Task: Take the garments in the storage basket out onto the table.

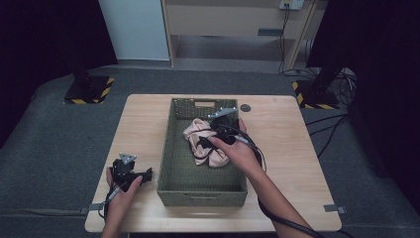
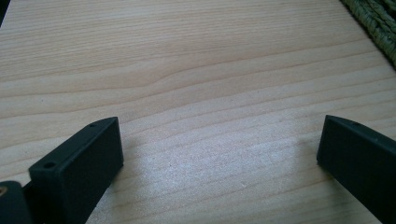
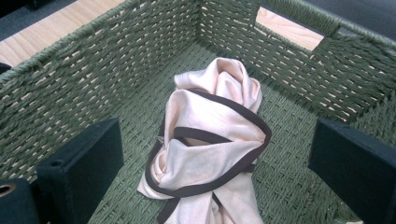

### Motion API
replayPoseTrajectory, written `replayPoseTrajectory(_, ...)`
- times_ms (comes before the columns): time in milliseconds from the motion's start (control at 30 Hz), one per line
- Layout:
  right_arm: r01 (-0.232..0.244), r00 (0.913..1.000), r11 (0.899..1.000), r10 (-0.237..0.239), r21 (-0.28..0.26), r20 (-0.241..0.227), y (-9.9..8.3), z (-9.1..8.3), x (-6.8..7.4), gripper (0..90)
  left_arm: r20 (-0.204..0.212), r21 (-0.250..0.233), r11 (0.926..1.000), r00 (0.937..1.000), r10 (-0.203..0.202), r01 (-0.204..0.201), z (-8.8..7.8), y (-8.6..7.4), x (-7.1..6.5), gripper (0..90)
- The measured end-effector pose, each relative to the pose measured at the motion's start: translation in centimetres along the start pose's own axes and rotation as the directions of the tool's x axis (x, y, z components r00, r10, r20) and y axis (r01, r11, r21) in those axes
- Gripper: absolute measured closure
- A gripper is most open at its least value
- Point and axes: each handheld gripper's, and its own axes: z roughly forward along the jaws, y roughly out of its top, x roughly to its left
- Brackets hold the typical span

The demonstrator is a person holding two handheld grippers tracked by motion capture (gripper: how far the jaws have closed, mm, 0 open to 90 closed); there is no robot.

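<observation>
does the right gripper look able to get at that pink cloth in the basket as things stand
Probably yes. The right gripper hangs inside the green basket with its jaws open on either side of the pink cloth, and nothing lies between them.

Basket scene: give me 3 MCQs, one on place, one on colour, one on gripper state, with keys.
1. Where does the pink cloth lie?
A. on the bare table
B. inside the green woven basket
C. on the floor

2. What colour is the trim along the cloth's edges?
A. dark brown to black
B. white
C. yellow

3. How do the jaws of the right gripper stand?
A. shut on the cloth
B. shut on the basket rim
C. open, one on each side of the cloth

Key:
1 B, the right gripper view shows woven walls around the cloth.
2 A, a dark band runs along the pink folds.
3 C, both jaws stand well apart with the cloth between them, not pinched. The left gripper is open too, over the bare wooden table.
</observation>
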Motion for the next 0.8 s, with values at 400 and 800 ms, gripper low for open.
replayPoseTrajectory(400, -0.012, 0.9999, 1.000, 0.012, 0.023, -0.009, -0.3, 2.2, -0.2, 3.3, 0.000, 0.000, 1.0000, 1.0000, 0.000, 0.000, 0.0, 0.0, 0.0, 0.0)
replayPoseTrajectory(800, -0.032, 0.9995, 0.997, 0.032, 0.064, 0.000, -0.8, 5.1, -0.8, 3.5, 0.000, 0.000, 1.0000, 1.0000, 0.000, 0.000, 0.0, 0.0, 0.0, 0.0)
